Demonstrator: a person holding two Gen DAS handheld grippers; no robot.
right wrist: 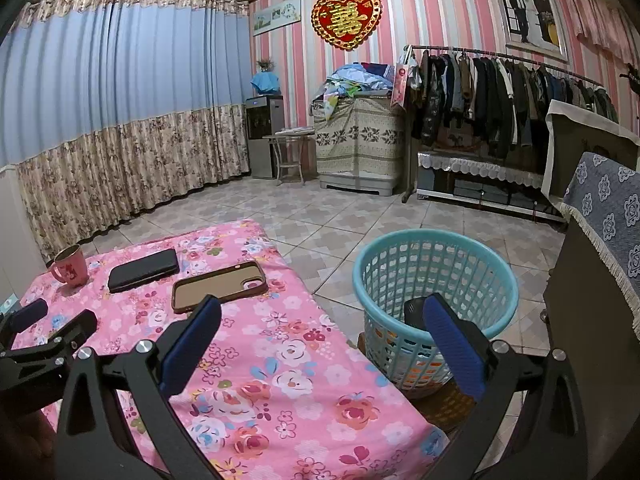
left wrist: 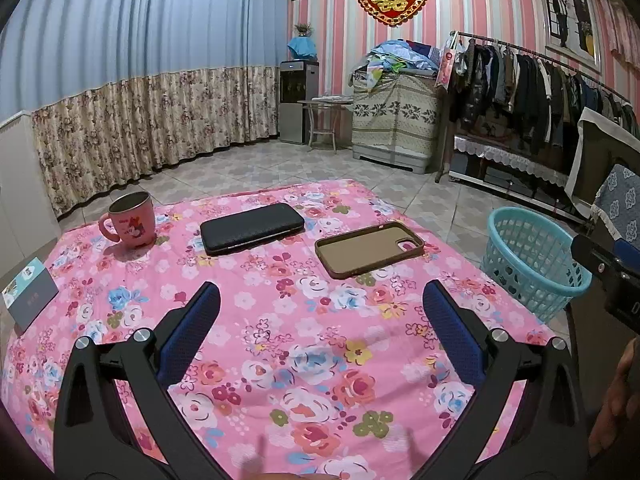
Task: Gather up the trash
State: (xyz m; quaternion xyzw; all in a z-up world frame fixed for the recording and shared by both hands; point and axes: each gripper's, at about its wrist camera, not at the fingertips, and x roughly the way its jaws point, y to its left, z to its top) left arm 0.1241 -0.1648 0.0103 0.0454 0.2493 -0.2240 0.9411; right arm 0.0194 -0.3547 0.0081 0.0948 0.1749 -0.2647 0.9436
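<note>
Beyond the spread right tongs, a dark item lies inside the basket.

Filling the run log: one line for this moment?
left gripper: open, empty | right gripper: open, empty | basket: beside table | phone case: on table

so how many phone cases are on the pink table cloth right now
2. A black case lies closed near the pink mug; a brown case lies open side up to its right, nearer the basket. A dark object in the basket may be another; unclear.
</note>
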